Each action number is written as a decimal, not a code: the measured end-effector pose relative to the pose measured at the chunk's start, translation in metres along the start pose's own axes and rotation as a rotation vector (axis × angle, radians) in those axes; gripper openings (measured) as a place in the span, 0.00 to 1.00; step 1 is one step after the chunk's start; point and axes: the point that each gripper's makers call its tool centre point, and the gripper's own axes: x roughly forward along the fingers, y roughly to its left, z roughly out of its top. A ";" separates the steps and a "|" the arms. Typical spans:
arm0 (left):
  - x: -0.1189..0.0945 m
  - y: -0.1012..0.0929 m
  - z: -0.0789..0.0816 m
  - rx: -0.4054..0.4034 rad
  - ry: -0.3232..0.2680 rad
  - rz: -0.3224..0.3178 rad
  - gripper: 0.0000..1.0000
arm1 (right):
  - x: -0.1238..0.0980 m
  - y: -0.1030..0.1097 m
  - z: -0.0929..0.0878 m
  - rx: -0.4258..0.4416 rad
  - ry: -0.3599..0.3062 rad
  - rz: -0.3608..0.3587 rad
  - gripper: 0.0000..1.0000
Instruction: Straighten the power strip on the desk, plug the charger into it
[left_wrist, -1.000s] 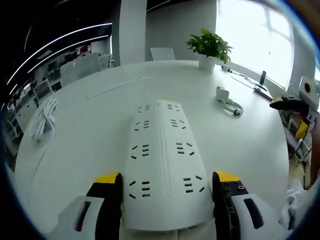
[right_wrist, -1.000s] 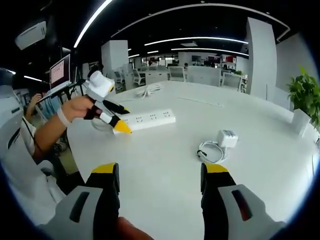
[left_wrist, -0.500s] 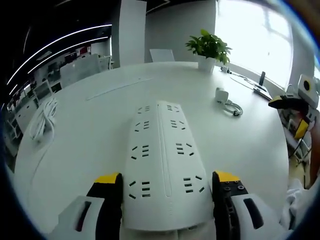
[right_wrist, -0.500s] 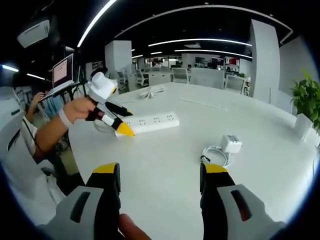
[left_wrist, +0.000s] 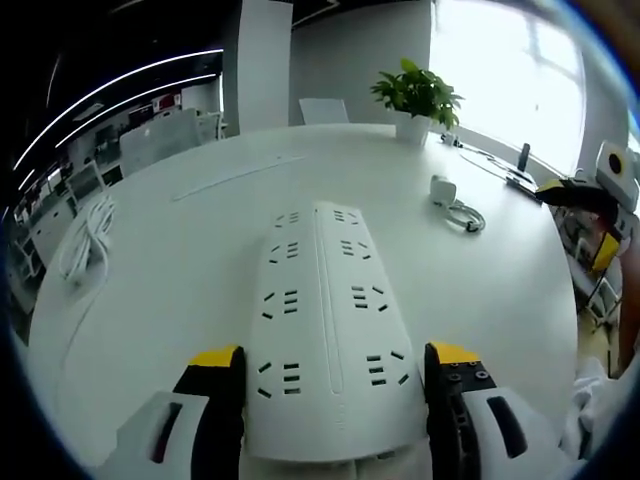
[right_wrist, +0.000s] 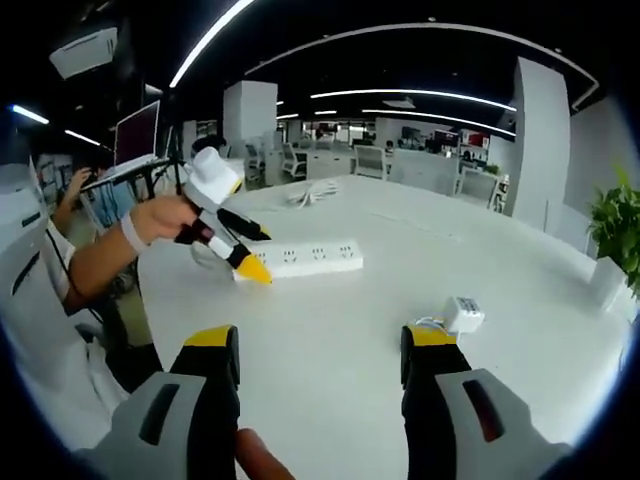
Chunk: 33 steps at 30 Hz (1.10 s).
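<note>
left gripper (left_wrist: 332, 362) straddling the near end of the power strip (left_wrist: 325, 310), right gripper (right_wrist: 318, 345) hovering with jaws apart over bare table (right_wrist: 330, 400).

left gripper view: strip lies flat on the white table (left_wrist: 180, 260), running away from the camera; its near end sits between the yellow-tipped jaws and is cut off at the bottom edge. small gaps show on both sides, can't tell if the jaws actually touch it. charger (left_wrist: 444, 188) with its coiled cable sits well apart, far right, near the potted plant (left_wrist: 417, 95). white cable bundle (left_wrist: 88, 235) at the left edge. right gripper view: charger (right_wrist: 462, 313) lies ahead-right, its cable partly hidden behind the right jaw. strip (right_wrist: 305, 258) further back, its near end covered by the left gripper (right_wrist: 245, 262) in the person's hand (right_wrist: 160, 218).
</note>
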 end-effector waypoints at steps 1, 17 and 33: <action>0.000 0.000 0.000 0.000 -0.001 0.000 0.74 | 0.000 0.000 0.003 -0.009 -0.006 0.002 0.64; 0.000 0.000 0.001 0.001 -0.002 -0.002 0.74 | 0.015 -0.003 0.008 -0.150 0.064 0.005 0.65; 0.000 0.001 0.002 -0.002 -0.010 0.001 0.74 | 0.034 -0.018 0.018 -0.285 0.116 0.024 0.65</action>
